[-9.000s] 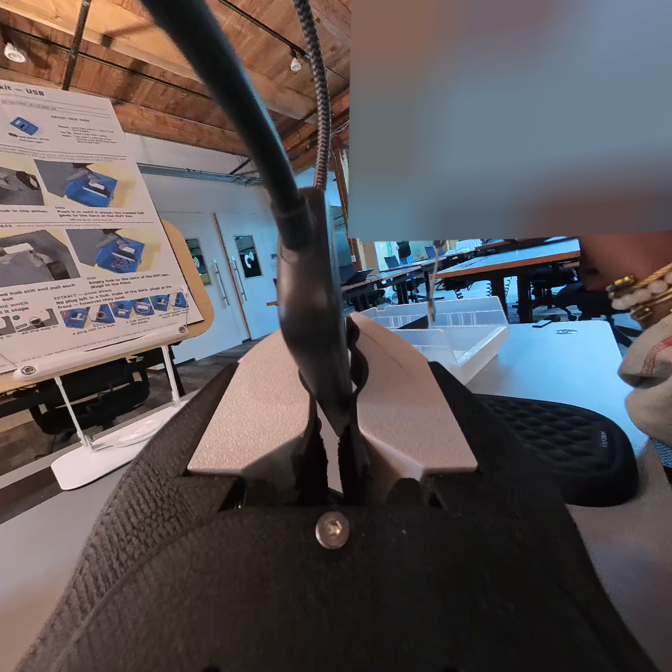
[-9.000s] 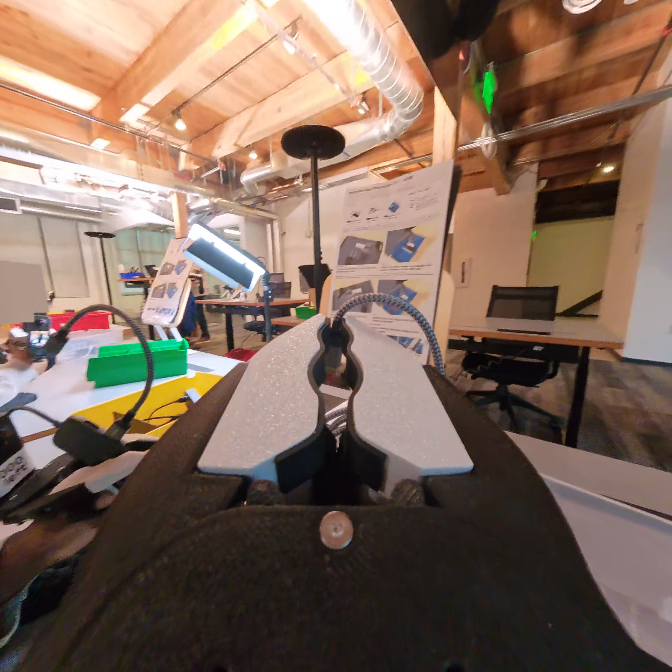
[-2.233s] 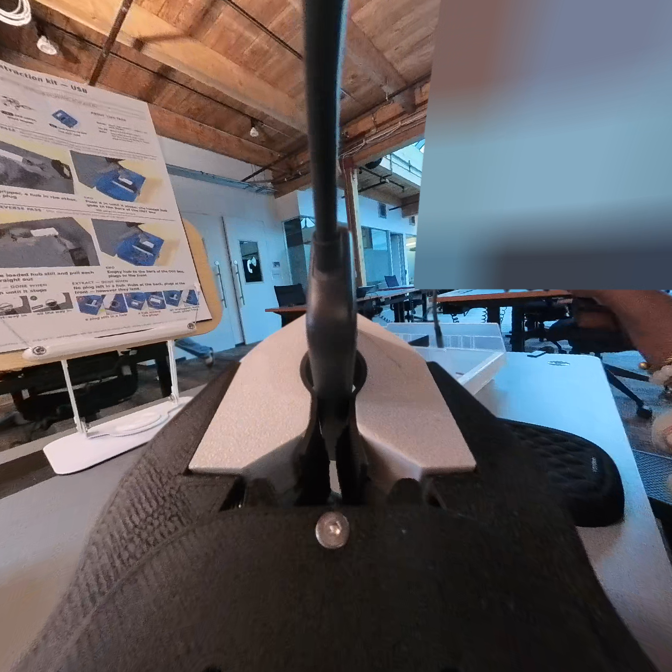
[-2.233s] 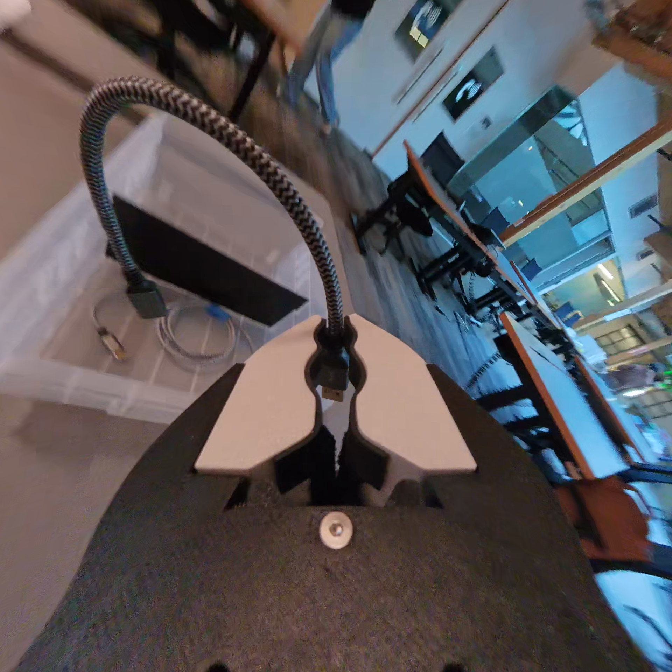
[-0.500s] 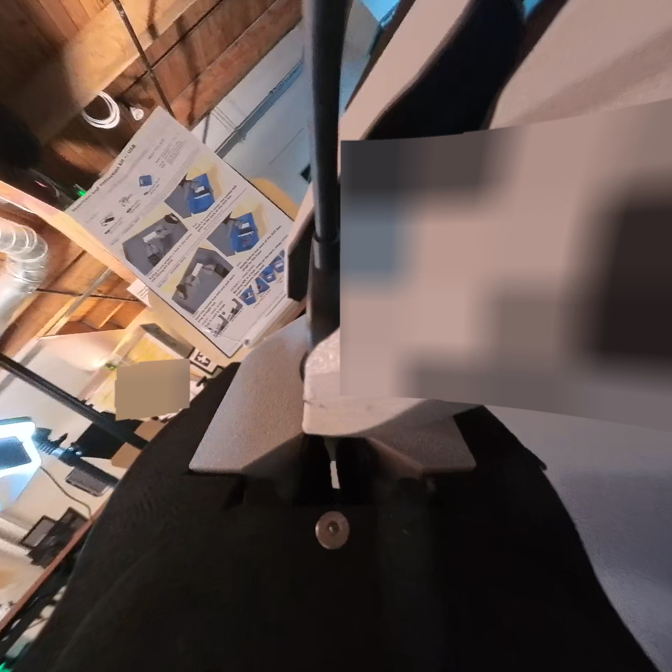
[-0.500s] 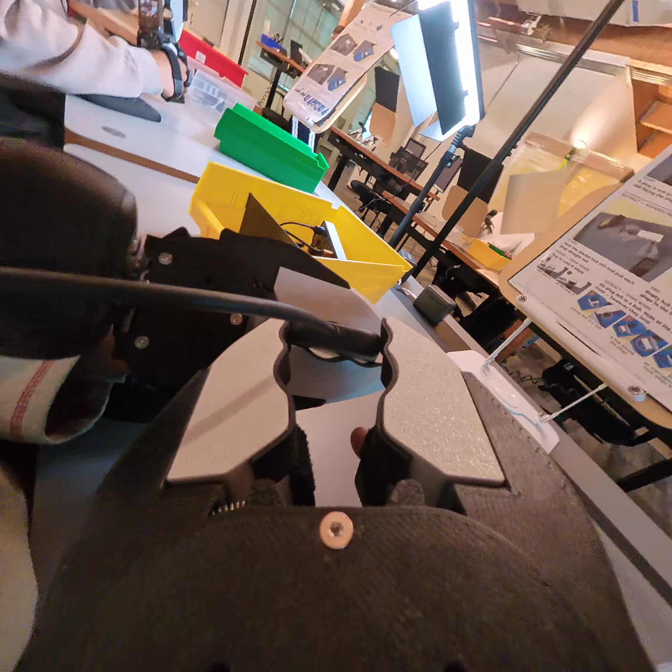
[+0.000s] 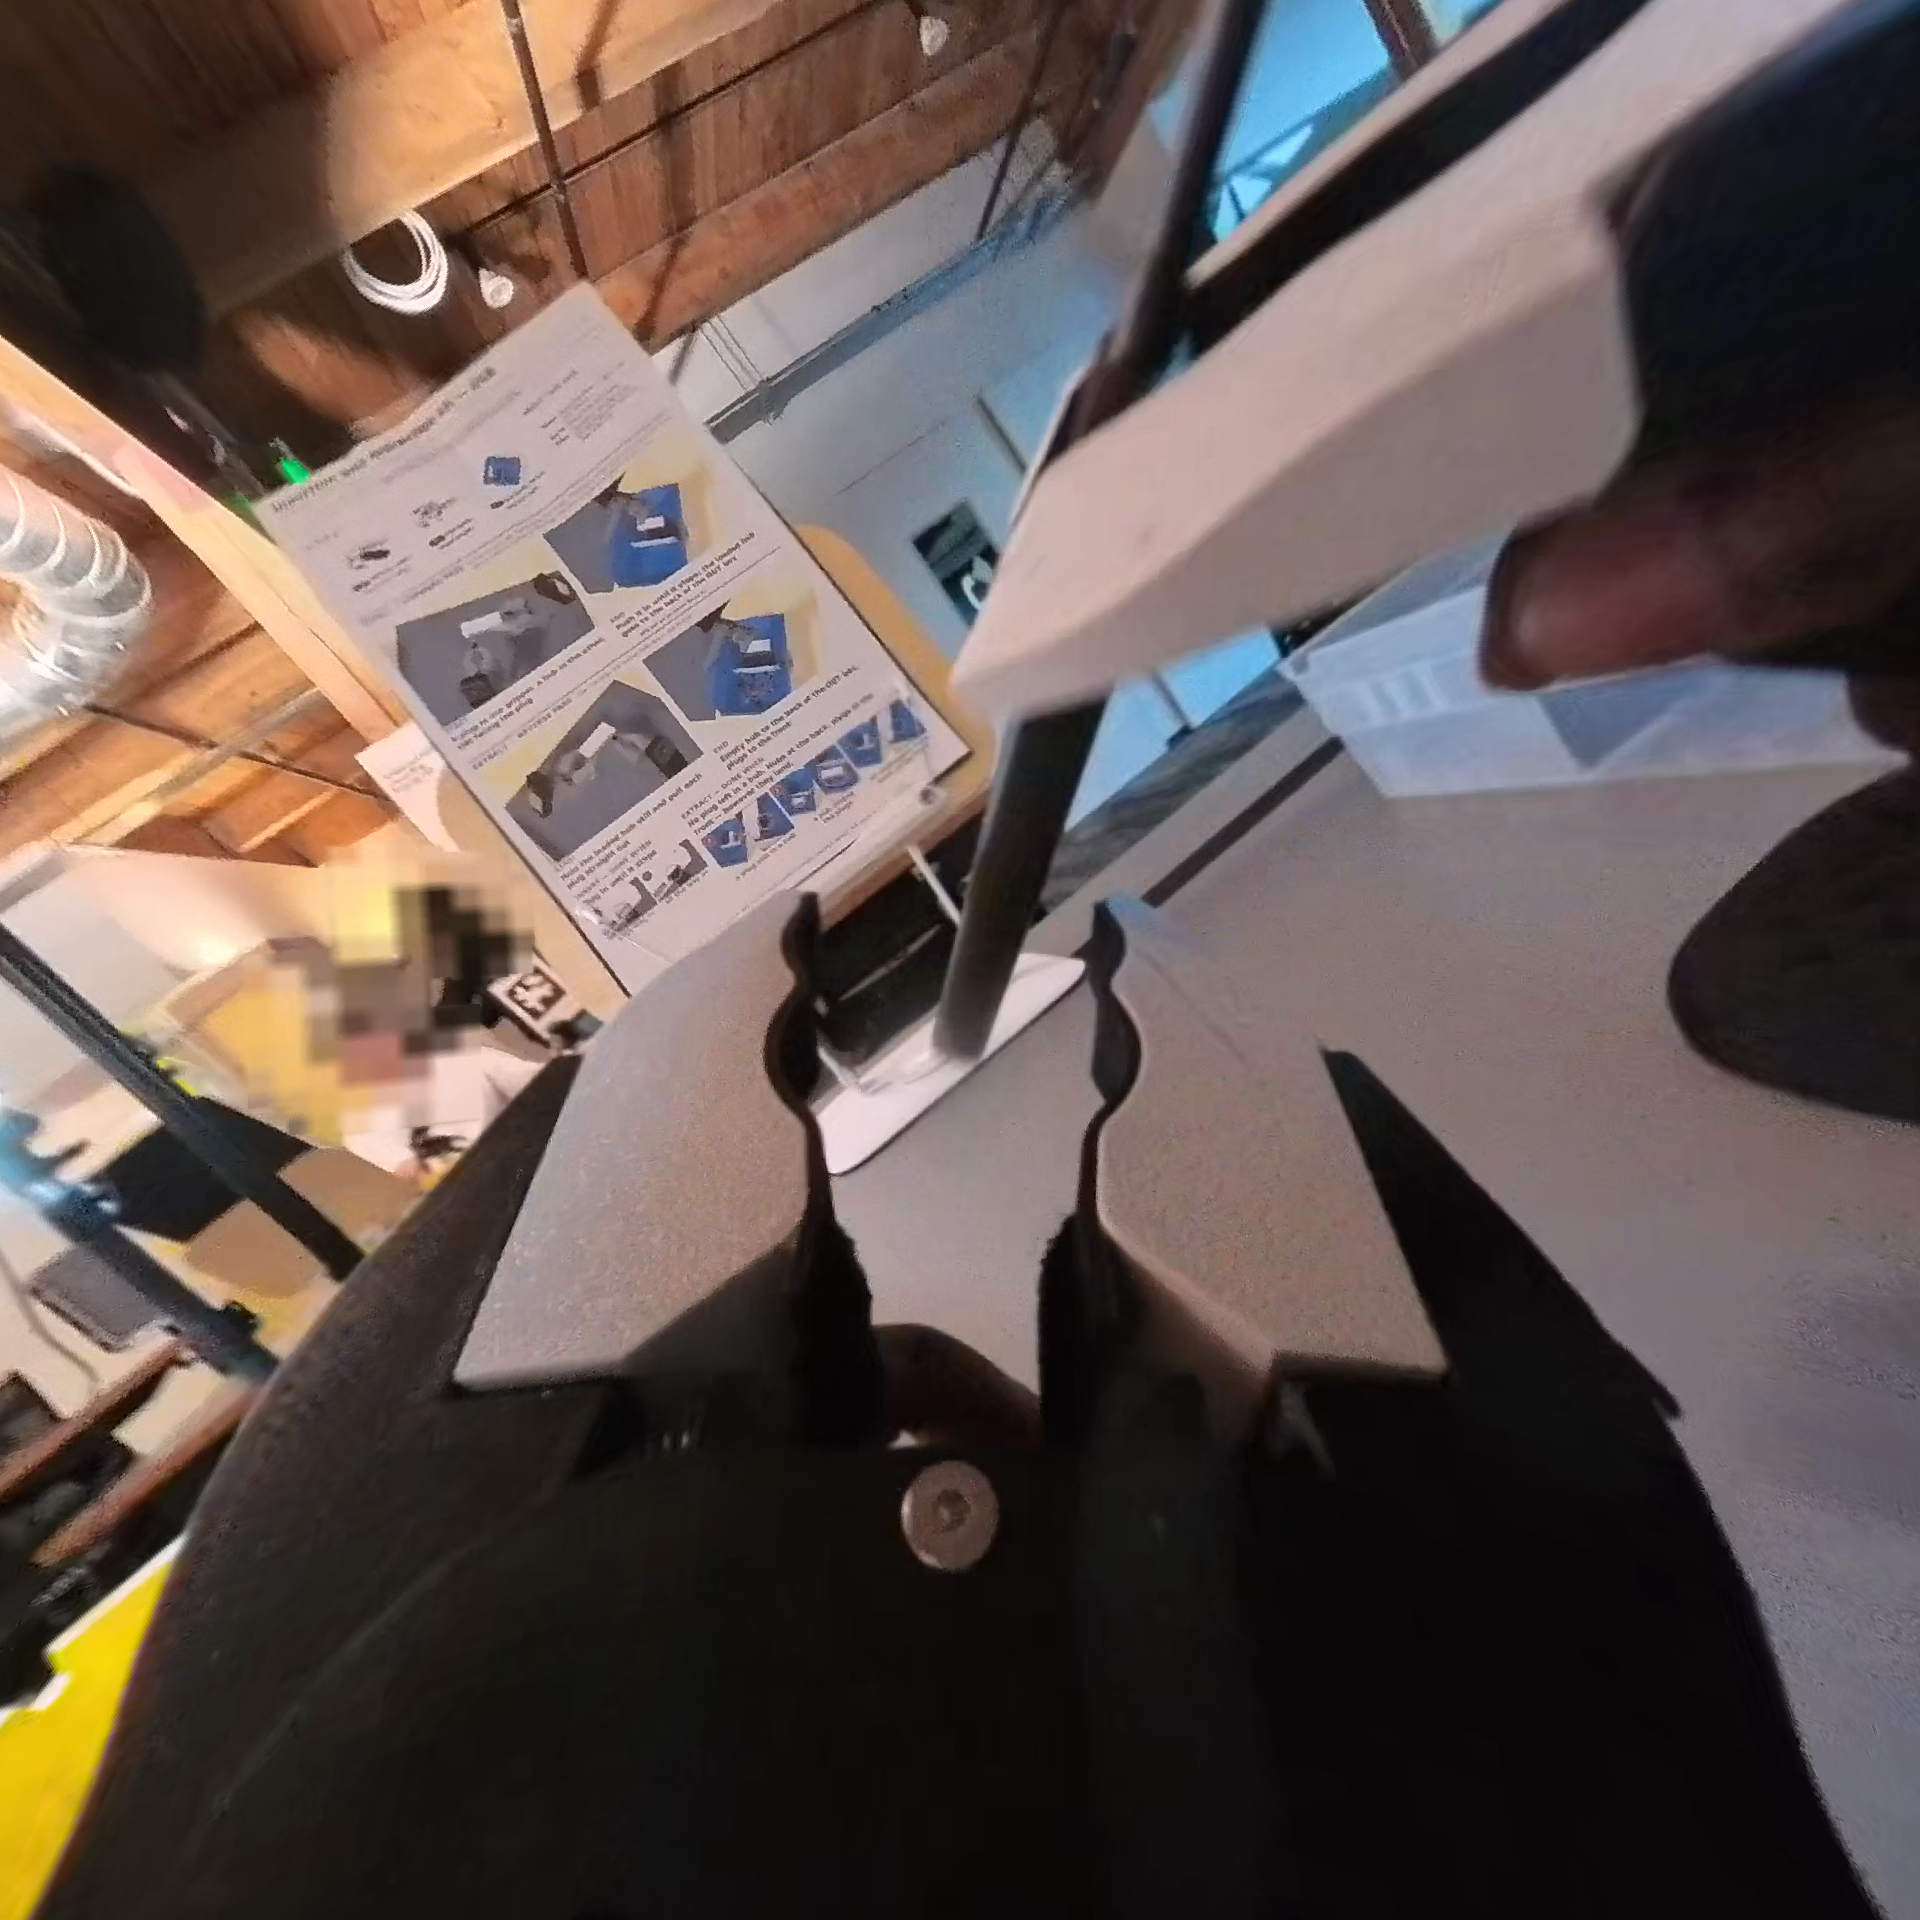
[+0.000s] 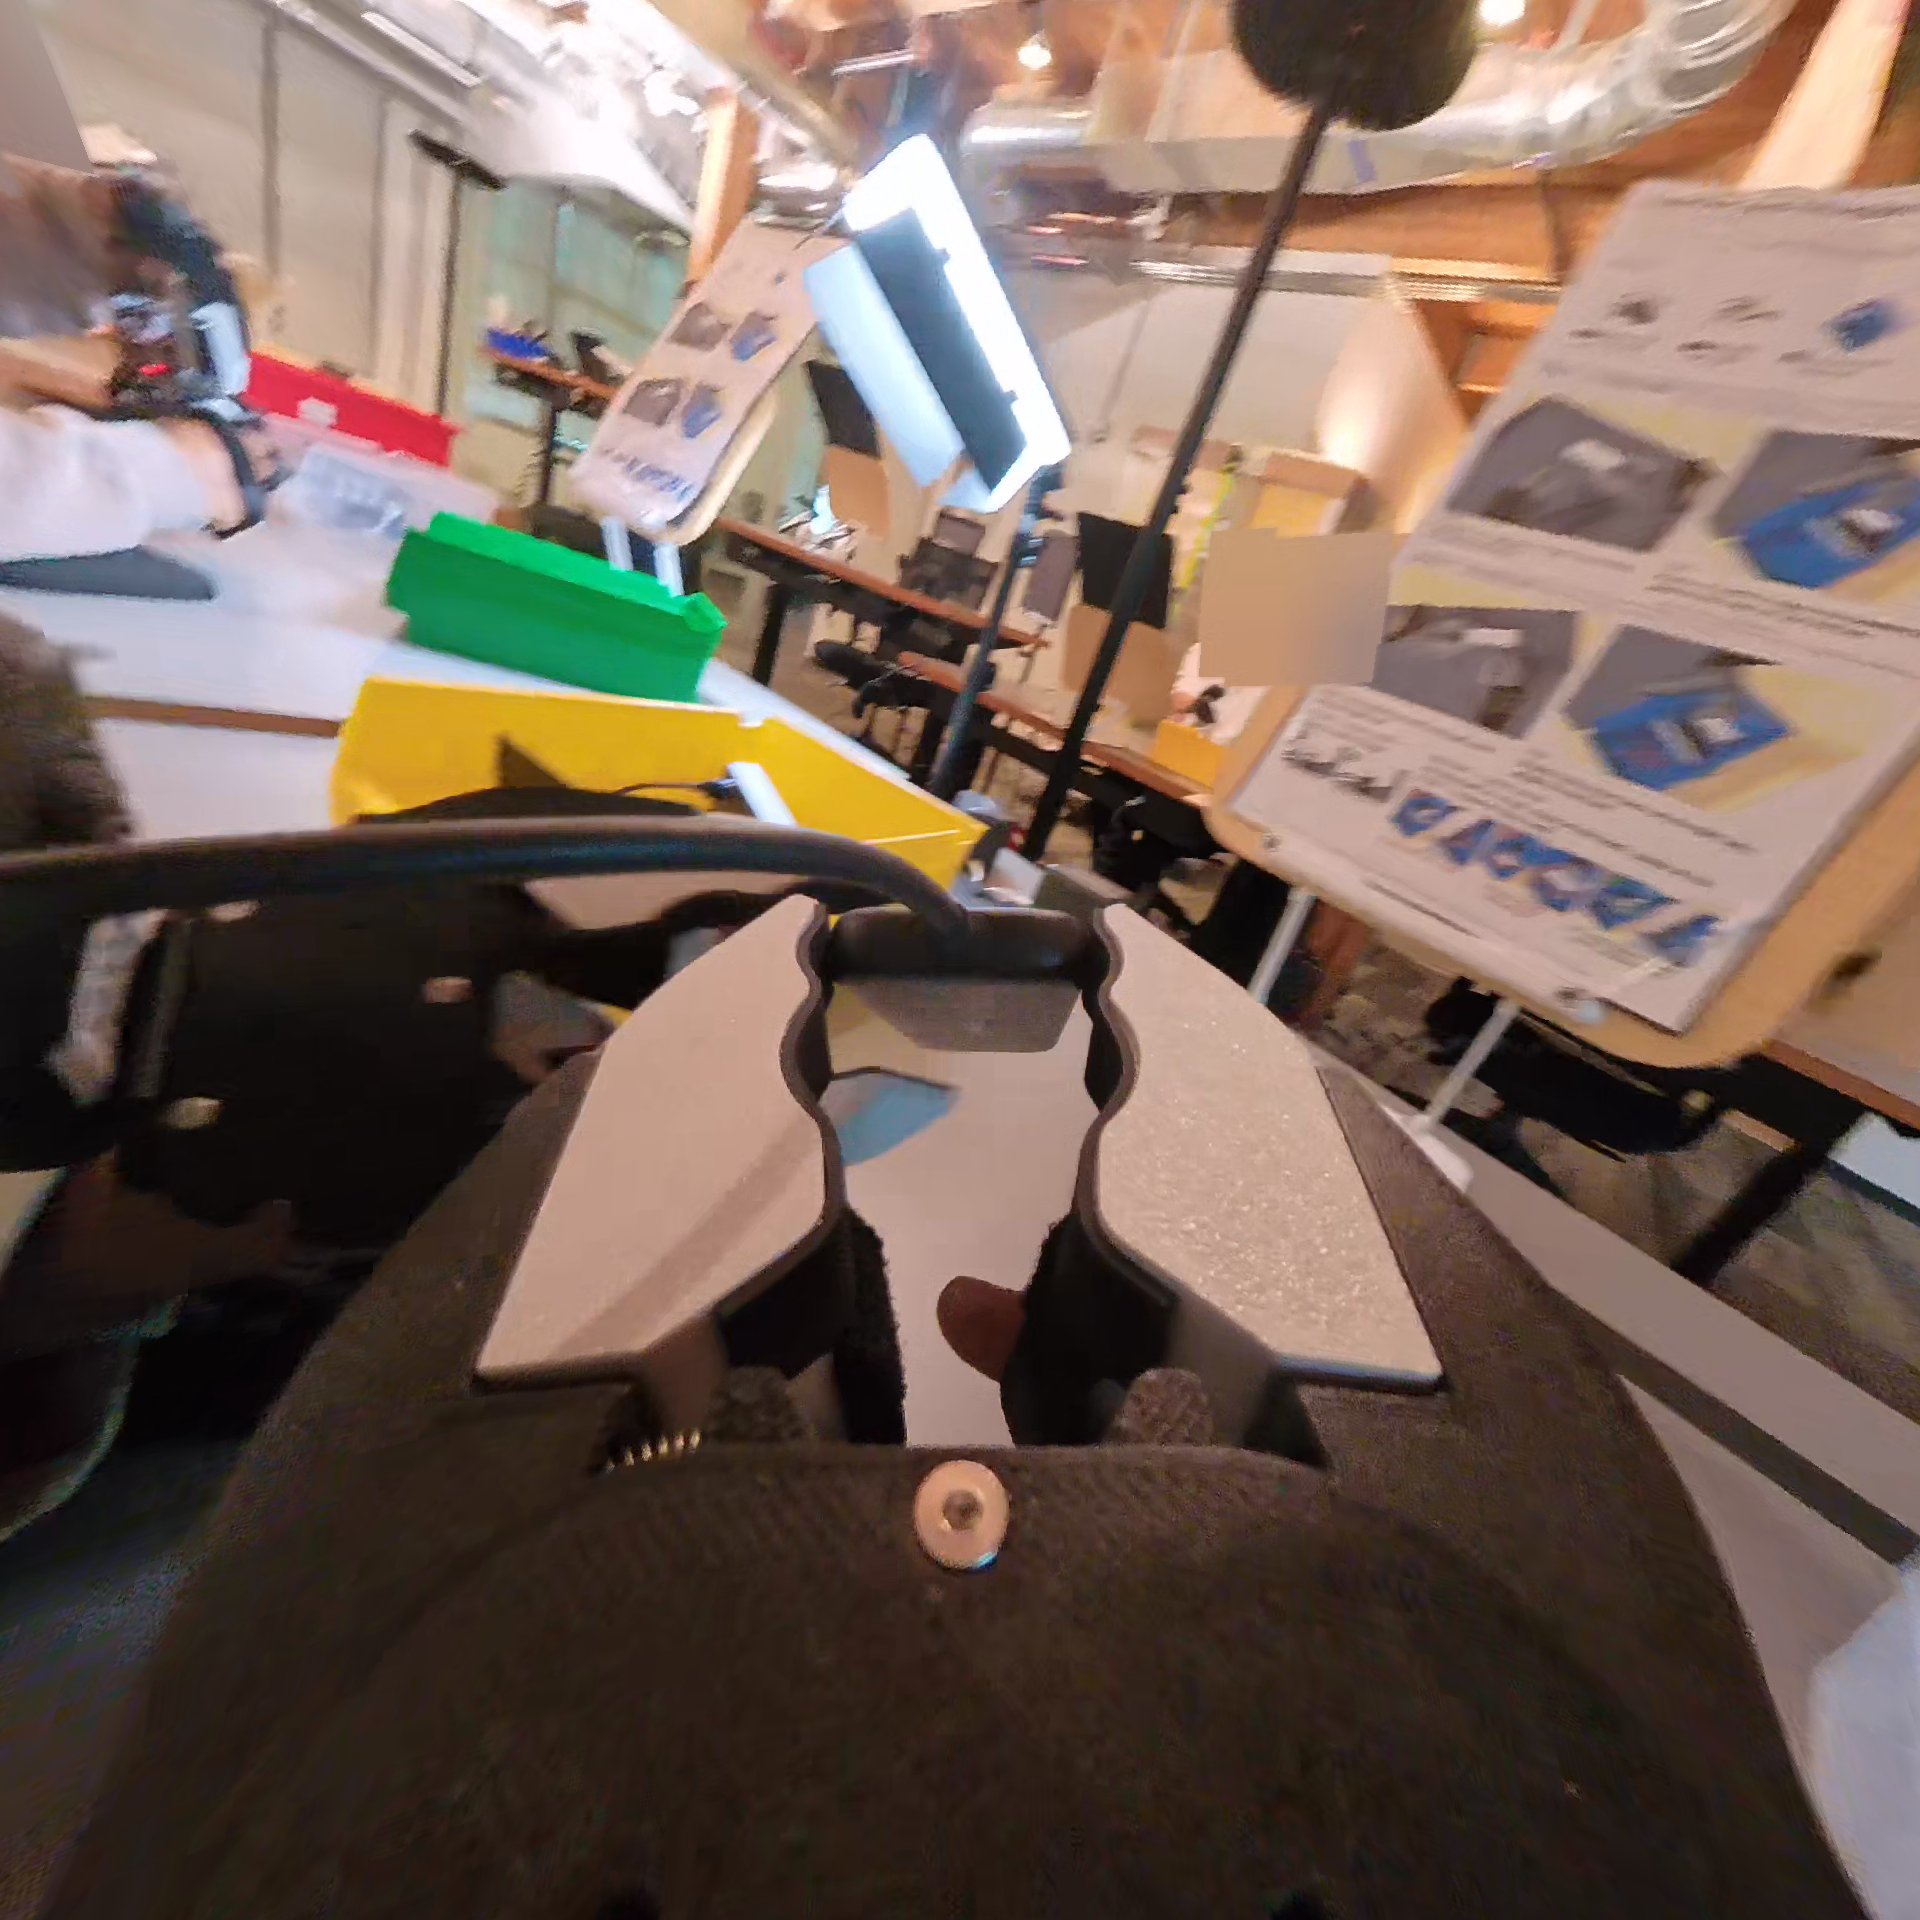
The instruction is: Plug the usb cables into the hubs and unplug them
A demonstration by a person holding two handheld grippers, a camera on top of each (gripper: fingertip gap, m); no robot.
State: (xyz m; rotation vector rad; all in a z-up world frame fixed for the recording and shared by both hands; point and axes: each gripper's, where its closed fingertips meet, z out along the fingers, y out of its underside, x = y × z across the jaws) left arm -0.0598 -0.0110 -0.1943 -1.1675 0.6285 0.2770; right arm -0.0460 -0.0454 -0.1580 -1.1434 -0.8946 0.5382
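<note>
My right gripper [image 8: 958, 935] is shut on the end of a black hub [image 8: 956, 948], held crosswise between its fingertips. The hub's black cable [image 8: 416, 857] runs off to the left. In the left wrist view the same dark hub [image 7: 1003, 862] hangs down from one of the right gripper's pale fingers [image 7: 1299, 416], with the thin cable [image 7: 1195, 208] rising above. My left gripper [image 7: 951, 925] is open and empty, its tips just short of the hub's lower end. One of its grey fingers [image 8: 956, 1013] shows just under the hub.
An instruction board on a white stand [image 7: 634, 665] stands on the grey table [image 7: 1403, 1039]; it also shows in the right wrist view [image 8: 1662, 675]. A clear plastic box [image 7: 1455, 707] and a black pad [image 7: 1787, 987] lie to the right. A yellow bin [image 8: 623, 748], a green bin [image 8: 540, 613] and a light panel [image 8: 935, 322] stand beyond.
My left gripper has opened and let go of the hub. My right gripper, open around the cable half a second ago, now grips the hub's end.
</note>
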